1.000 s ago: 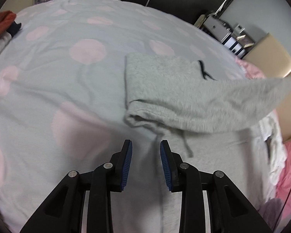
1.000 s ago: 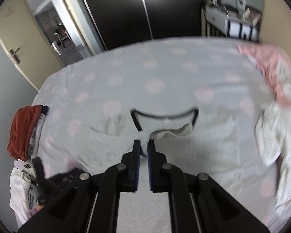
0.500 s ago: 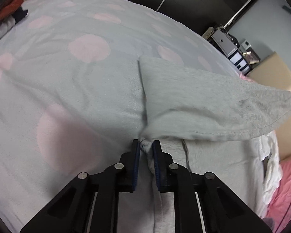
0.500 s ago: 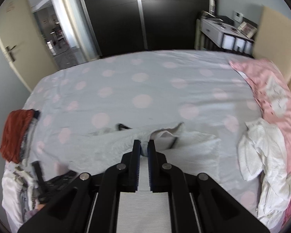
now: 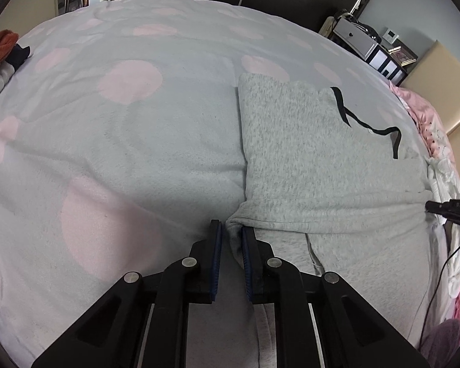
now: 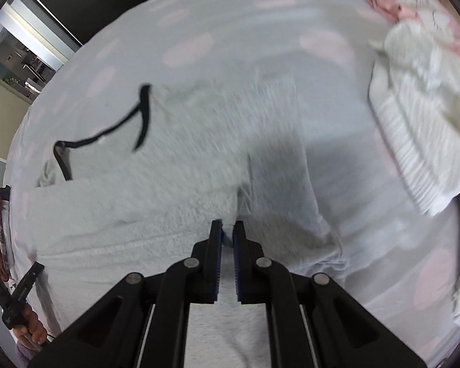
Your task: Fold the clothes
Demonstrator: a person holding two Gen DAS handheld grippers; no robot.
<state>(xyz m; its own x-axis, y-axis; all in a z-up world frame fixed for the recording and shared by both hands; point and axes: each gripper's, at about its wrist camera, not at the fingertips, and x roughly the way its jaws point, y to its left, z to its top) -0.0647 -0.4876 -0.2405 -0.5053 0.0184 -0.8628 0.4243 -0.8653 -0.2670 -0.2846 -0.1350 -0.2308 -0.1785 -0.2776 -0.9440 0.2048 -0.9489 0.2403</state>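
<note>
Since half a second ago you have laid the folded top [image 5: 316, 165] flat on the bed [image 5: 113, 141], left gripper [image 5: 231, 239] and right gripper [image 6: 227, 236] both clenched on its near fold; judged next: release and smooth.

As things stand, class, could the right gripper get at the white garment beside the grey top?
Probably not yet: the right gripper is shut on the grey top. The white garment lies uncovered.

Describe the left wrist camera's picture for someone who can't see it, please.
The left gripper pinches a bunched edge of a grey sweatshirt with a black-trimmed neckline, lying on a pale bedspread with pink dots. A white garment pile lies at its right edge.
</note>
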